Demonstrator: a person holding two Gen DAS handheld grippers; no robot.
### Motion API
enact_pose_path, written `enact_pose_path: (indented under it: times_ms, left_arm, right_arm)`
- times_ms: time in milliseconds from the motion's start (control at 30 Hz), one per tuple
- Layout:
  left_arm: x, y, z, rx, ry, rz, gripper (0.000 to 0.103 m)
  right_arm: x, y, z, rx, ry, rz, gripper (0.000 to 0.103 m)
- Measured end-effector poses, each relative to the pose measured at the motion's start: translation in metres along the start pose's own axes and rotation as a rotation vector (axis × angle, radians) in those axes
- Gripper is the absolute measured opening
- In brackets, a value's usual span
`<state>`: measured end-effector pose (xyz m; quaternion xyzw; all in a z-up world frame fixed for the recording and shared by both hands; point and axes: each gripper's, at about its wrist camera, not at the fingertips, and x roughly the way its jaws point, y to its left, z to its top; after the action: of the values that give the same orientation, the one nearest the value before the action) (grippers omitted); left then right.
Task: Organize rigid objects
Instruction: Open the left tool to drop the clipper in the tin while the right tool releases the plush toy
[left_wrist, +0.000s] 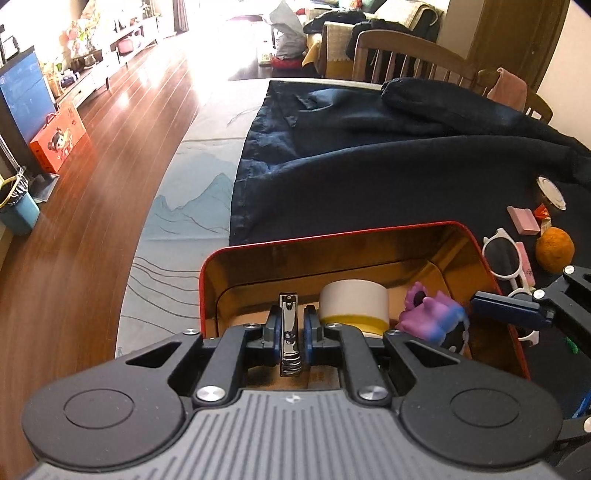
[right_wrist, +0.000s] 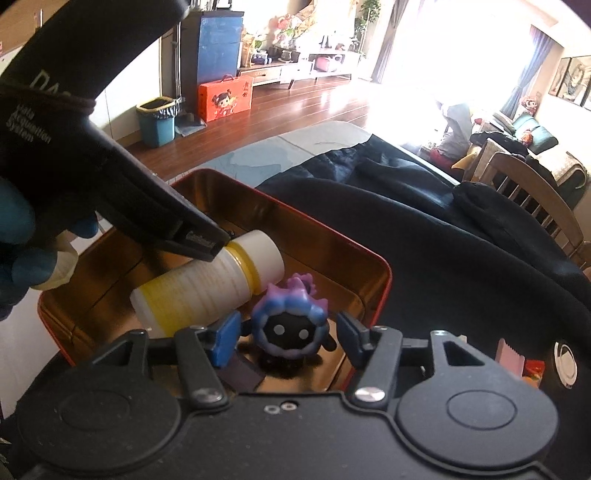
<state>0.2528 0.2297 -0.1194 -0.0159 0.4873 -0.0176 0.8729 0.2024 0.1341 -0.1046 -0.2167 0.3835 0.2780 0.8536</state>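
Note:
A red tin box (left_wrist: 369, 230) with a gold inside stands on the dark cloth; it also shows in the right wrist view (right_wrist: 380, 273). In it lie a white bottle with yellow bands (left_wrist: 352, 304) (right_wrist: 207, 288) and a purple-blue toy figure (left_wrist: 432, 319) (right_wrist: 291, 325). My left gripper (left_wrist: 291, 328) is shut on a metal nail clipper (left_wrist: 290, 332) and holds it over the box. My right gripper (right_wrist: 288, 332) is open with the toy figure between its fingers, inside the box; one right finger (left_wrist: 506, 308) shows in the left wrist view.
On the cloth right of the box lie white sunglasses (left_wrist: 509, 258), a pink eraser (left_wrist: 522, 219), an orange fruit (left_wrist: 554, 249) and a round white lid (left_wrist: 552, 192). A wooden chair (left_wrist: 406, 55) stands behind the table. The table's left edge drops to a wooden floor (left_wrist: 92, 184).

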Motion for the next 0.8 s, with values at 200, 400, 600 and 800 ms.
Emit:
enact_pose_path:
  times_ms: [200, 400, 600, 800]
  left_arm:
    - [-0.012, -0.003, -0.004, 0.009, -0.015, -0.003, 0.011]
    - [-0.027, -0.006, -0.007, 0.006, -0.039, -0.018, 0.011]
    - [-0.046, -0.016, -0.01, 0.012, -0.072, -0.041, 0.022]
    - [-0.066, -0.028, -0.016, 0.022, -0.106, -0.059, 0.025]
  right_arm:
    - [-0.017, -0.007, -0.002, 0.045, -0.032, 0.022, 0.06]
    - [-0.034, -0.018, -0.006, 0.114, -0.058, 0.042, 0.062]
    - [-0.056, -0.025, -0.009, 0.157, -0.099, 0.052, 0.065]
    - [-0.075, -0.033, -0.014, 0.203, -0.133, 0.067, 0.069]
